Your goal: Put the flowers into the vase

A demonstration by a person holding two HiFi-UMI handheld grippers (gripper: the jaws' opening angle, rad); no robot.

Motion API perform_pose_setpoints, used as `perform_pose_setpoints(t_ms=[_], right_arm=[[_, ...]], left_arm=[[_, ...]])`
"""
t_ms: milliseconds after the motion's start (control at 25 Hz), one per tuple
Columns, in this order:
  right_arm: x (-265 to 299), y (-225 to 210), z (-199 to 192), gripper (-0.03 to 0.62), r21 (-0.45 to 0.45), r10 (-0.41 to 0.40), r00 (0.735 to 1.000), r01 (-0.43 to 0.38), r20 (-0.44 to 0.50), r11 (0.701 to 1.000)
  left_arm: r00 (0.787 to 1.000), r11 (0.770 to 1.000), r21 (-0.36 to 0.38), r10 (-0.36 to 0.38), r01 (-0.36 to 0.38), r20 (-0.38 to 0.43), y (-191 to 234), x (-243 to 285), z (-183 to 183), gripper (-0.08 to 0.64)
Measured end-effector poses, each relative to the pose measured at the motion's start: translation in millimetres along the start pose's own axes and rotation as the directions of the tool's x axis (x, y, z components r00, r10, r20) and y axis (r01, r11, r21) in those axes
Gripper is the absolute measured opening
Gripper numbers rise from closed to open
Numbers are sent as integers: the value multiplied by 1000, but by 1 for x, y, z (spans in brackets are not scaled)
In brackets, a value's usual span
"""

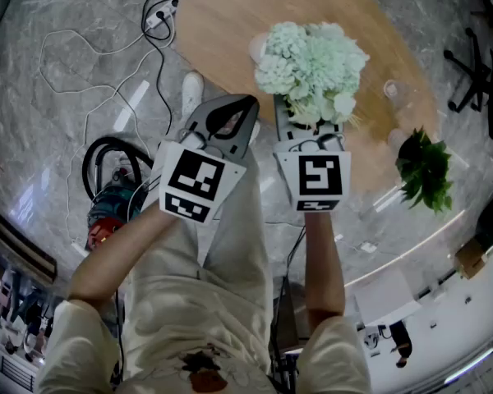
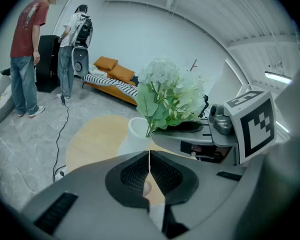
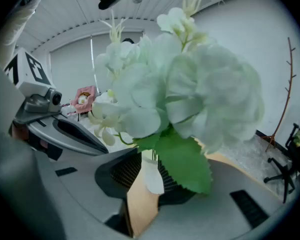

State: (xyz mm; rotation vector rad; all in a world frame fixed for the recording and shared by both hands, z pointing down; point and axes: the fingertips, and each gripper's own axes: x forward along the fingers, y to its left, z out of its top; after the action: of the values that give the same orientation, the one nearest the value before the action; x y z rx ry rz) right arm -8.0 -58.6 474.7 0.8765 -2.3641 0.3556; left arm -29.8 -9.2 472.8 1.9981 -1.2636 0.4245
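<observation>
Right gripper (image 3: 151,166) jaws clamped on flowers (image 3: 190,94) stems, partly apart. Blooms above vase (image 2: 138,129), stem ends at vase mouth; inside or not, can't tell. Left gripper (image 2: 149,156) jaws closed together, empty, just short of vase. Vase upright on round wooden worktop (image 1: 222,23).
</observation>
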Motion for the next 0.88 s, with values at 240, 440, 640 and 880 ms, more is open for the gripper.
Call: perform_pose_setpoints(t_ms=[240,440,640,880], right_arm=[[0,1,-8,91,-67,-18,995,12,-96,998],[-2,-1,-9,91,-129,-65,989,48,-134,990],[-1,-6,-12,91,-103,-78,987,64,-137,993],[-5,-8,-16,91,-69,-73,987,64,-144,996]], left_arm=[[1000,1000,2,-4,4,-6,1,3,2,14],[1000,1000,-2,-5,5,-7,4,2,3,14],[1000,1000,3,-12,12,-8,3,4,3,15],[1000,1000,8,-15,15,-15,2,4,3,15]])
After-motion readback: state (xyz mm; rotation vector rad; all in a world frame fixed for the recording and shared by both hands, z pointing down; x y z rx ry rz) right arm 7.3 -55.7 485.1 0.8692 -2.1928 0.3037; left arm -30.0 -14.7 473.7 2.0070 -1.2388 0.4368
